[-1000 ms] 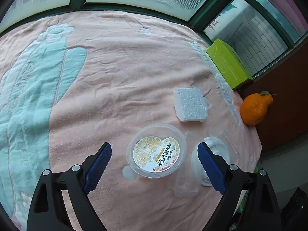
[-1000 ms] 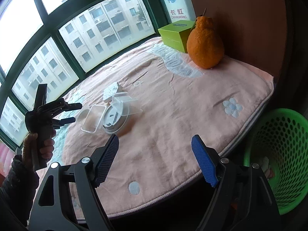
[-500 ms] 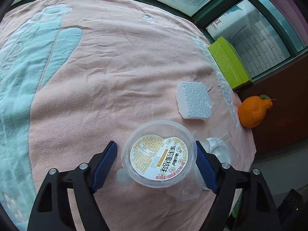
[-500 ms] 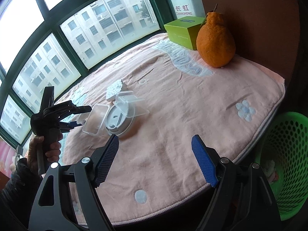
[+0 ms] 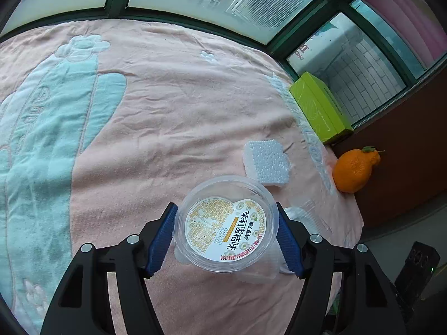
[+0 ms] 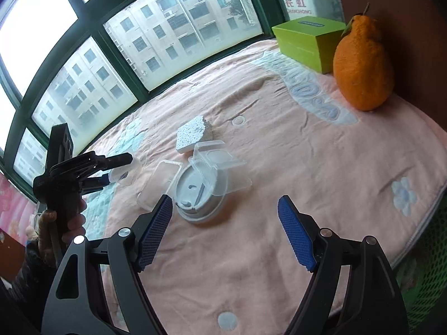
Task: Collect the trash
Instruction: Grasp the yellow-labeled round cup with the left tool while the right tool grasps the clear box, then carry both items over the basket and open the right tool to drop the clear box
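Left wrist view has my left gripper (image 5: 226,236) closing on the clear plastic cup (image 5: 226,223), both blue pads already touching its rim, so I'd squeeze gently and evenly, since thin plastic like this probably buckles, then lift straight up off the pink blanket (image 5: 167,111). It's a round, transparent tub, printed label up, sitting just in front of the white foam block (image 5: 266,164). My right gripper (image 6: 225,230) hangs open and empty.

Clear round labelled cup (image 5: 227,223) raised, tilted; white foam block (image 5: 266,163) beyond it; clear clamshell over grey lid (image 6: 199,192) beside it.
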A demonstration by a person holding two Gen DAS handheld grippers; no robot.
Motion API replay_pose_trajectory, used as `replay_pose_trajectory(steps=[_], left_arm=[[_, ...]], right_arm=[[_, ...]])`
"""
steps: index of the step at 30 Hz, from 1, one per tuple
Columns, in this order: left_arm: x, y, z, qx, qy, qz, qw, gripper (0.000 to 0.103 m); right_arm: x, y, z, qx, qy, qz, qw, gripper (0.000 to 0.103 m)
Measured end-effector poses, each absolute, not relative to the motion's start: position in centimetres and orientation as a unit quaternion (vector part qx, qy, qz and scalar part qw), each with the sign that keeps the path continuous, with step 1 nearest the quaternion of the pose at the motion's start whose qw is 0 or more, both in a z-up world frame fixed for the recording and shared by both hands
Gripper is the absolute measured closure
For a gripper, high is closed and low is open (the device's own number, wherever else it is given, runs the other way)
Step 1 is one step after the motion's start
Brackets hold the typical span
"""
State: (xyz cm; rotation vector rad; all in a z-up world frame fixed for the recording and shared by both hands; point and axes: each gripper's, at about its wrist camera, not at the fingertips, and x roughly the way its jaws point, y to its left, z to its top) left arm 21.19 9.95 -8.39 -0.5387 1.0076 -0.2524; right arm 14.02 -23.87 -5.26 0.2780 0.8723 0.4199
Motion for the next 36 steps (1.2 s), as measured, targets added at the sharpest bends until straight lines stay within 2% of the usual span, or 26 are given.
replay_pose_trajectory(steps=[5,17,21,25,36], left_arm=[[20.4,10.4,-6.6,-0.234,0.462,-0.117,0.848,0.038],[20.0,10.4,-6.1,-0.232,0.458,-0.121,0.850,0.038],[20.1,10.0,-6.2,-0.232,0.460,-0.123,0.848,0.038],[20.2,9.3,-6.1,-0.229,0.461,-0.127,0.848,0.038],[19.5,6.1,-4.2,-0.214,0.453,-0.156,0.851,0.038]], right_arm=[[17.2,-22.3,-5.8,0.113,0.427,0.223,0.869,0.025],[21.1,-19.9,-8.9,0.056,0.447,0.238,0.861,0.023],[21.5,-20.0,-9.7,0.068,0.452,0.244,0.855,0.032],[21.6,-20.2,-10.0,0.081,0.455,0.246,0.852,0.048],[18.0,-23.8,-6.4,0.096,0.406,0.213,0.883,0.050]])
